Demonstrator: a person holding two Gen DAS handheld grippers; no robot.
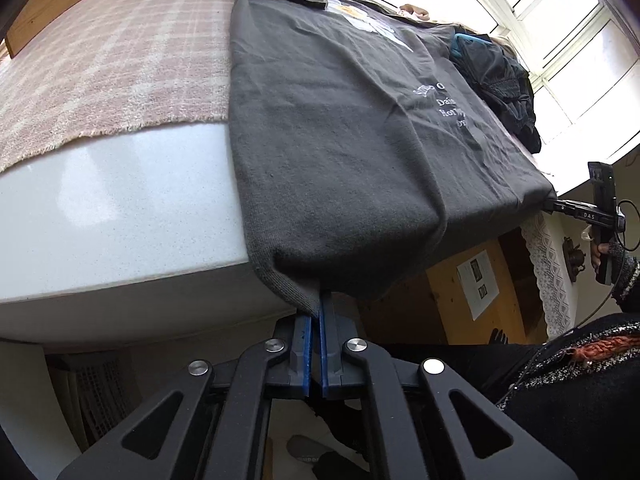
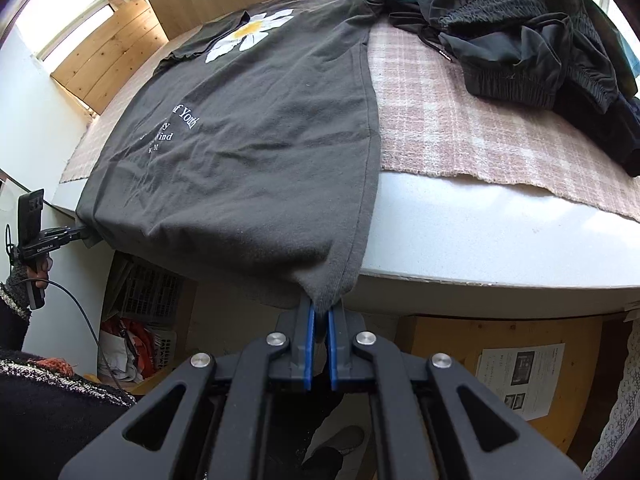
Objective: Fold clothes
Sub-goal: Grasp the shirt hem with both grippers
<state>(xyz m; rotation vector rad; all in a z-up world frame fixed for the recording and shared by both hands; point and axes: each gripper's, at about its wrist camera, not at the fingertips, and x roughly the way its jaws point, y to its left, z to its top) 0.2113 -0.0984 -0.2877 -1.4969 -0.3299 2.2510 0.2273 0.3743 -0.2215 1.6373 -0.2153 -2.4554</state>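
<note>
Each gripper, left (image 1: 316, 308) and right (image 2: 322, 312), is squeezed tight on a bottom corner of the shirt (image 2: 248, 152) at 6 o'clock, hanging off the table (image 2: 480, 240).

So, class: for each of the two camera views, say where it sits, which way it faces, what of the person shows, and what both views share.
Left wrist view: sits on the left hand-held gripper below the table edge, looking up along the grey T-shirt; the person's other hand shows at right.
Right wrist view: sits on the right hand-held gripper, facing the same shirt's other hem corner; a hand and sleeve show at left.
Shared: the T-shirt, the checked blanket, the dark clothes pile, and each other's gripper.
</note>
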